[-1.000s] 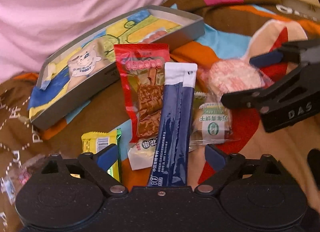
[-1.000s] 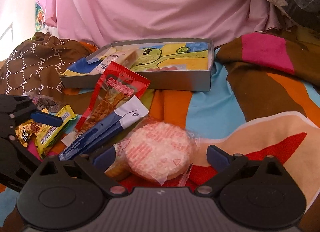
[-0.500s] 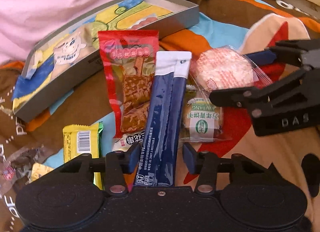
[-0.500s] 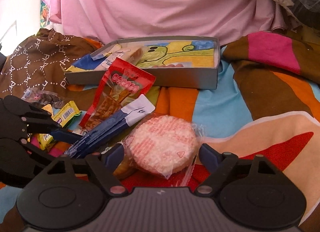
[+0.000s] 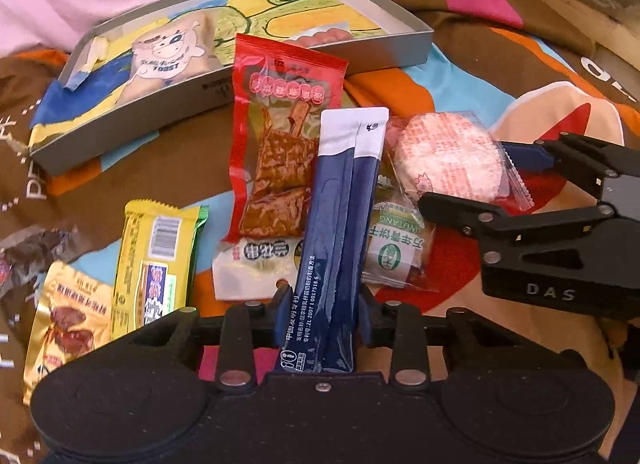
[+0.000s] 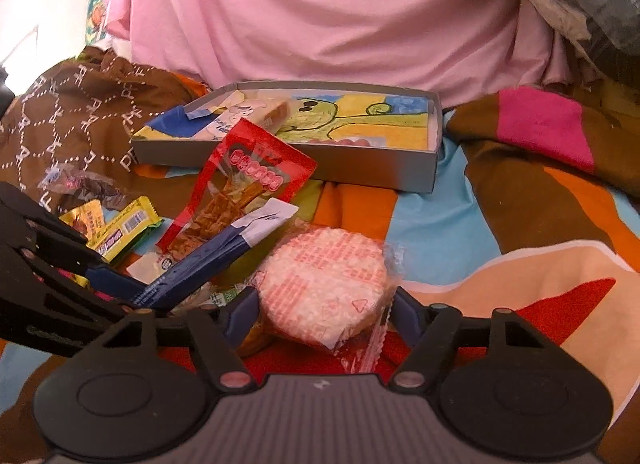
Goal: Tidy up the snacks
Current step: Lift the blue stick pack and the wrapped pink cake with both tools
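My left gripper [image 5: 322,320] is shut on the lower end of a long navy stick packet [image 5: 340,232], which points away from me. The same navy stick packet [image 6: 216,260] shows in the right wrist view, held by the left gripper [image 6: 132,296] at the left edge. My right gripper [image 6: 322,314] is shut on a round pink-printed rice cracker [image 6: 324,284] in clear wrap. In the left wrist view the rice cracker [image 5: 450,158] sits between the right gripper's fingers [image 5: 452,208]. A grey cartoon-lined tray [image 5: 392,56] lies behind, with a toast packet [image 5: 168,60] in it.
Loose snacks lie on the patterned bedspread: a red tofu packet [image 5: 280,144], a yellow bar [image 5: 156,264], a gold packet [image 5: 68,316], a green-label cake [image 5: 392,252] and a small white packet [image 5: 260,264]. Pink fabric [image 6: 320,12] rises behind the tray [image 6: 360,168].
Both grippers have closed: the left one onto the navy stick packet, the right one onto the rice cracker. Both views have shifted slightly toward the tray.
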`<state>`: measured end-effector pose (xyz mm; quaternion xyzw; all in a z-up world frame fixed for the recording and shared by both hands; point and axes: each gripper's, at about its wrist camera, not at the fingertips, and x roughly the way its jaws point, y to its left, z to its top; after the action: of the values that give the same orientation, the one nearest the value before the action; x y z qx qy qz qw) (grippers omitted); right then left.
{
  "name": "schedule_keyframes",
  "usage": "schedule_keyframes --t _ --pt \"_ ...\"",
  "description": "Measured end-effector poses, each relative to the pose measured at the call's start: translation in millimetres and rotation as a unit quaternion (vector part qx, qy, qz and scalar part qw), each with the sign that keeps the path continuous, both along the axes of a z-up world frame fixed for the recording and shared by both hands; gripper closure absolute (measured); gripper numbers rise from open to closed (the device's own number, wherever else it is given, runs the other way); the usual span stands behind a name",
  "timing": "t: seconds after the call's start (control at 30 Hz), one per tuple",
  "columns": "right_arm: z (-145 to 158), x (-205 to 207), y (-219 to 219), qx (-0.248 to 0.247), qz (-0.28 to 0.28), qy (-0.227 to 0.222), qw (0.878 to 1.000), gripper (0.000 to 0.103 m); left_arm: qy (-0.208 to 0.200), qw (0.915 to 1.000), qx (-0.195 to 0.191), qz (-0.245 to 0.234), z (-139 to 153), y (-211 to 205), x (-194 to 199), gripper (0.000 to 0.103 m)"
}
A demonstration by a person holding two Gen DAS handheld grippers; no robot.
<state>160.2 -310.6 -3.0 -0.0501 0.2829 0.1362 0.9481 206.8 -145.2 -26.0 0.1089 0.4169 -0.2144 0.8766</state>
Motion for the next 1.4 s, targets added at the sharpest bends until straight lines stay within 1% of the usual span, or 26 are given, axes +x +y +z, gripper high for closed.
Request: schedule_keyframes --t 0.33,0.43,0.53,0.67,0.77,0.83,0.9,0.93,1.03,1.1,1.17,1.2,1.27,1.4 --pt "7 -21 17 -0.056 0.02 -0.057 0.997 0.031 0.008 0.9999 -0.003 0.009 3 14 -26 0.069" --pt "8 -23 19 -0.067 0.024 -0.057 0.996 0.031 0.012 0.9999 0.001 0.01 2 15 -30 0.069" --pt "9 -25 18 -0.065 0.022 -0.056 0.996 0.031 0.018 0.9998 0.002 0.007 1 15 -31 0.068" --pt "11 -25 15 -0.063 0.016 -0.054 0.996 0.031 0.038 0.9993 0.002 0.001 -4 13 -21 0.062" --pt "9 -25 13 -0.062 0.014 -0.049 0.997 0.031 0.052 0.9986 -0.004 0.008 -7 10 -9 0.057" --pt "8 -23 13 -0.062 0.014 -0.044 0.997 0.031 0.059 0.9981 -0.011 0.016 -7 10 -2 0.056" --pt "7 -22 11 -0.059 0.013 -0.038 0.997 0.031 0.061 0.9979 -0.016 0.017 -7 9 1 0.058" --pt "6 -21 11 -0.057 0.013 -0.036 0.998 0.031 0.061 0.9979 -0.017 0.016 -7 9 2 0.062" --pt "4 -20 11 -0.055 0.012 -0.032 0.998 0.031 0.055 0.9983 -0.014 0.011 -5 8 -2 0.066" --pt "4 -17 10 -0.045 0.022 -0.015 0.999 0.031 0.054 0.9984 -0.014 0.01 -4 7 -5 0.068" --pt "4 -14 7 -0.027 0.027 0.004 0.999 0.028 0.054 0.9984 -0.011 0.012 -3 6 -8 0.069" --pt "3 -13 5 -0.02 0.025 0.006 0.999 0.027 0.055 0.9984 -0.01 0.014 -3 5 -10 0.069" --pt "4 -11 2 -0.008 0.02 0.008 1.0 0.02 0.054 0.9983 -0.007 0.017 -2 6 -16 0.07" --pt "7 -3 -2 0.032 0.014 0.016 0.999 0.016 0.051 0.9984 -0.003 0.025 1 12 -29 0.07"
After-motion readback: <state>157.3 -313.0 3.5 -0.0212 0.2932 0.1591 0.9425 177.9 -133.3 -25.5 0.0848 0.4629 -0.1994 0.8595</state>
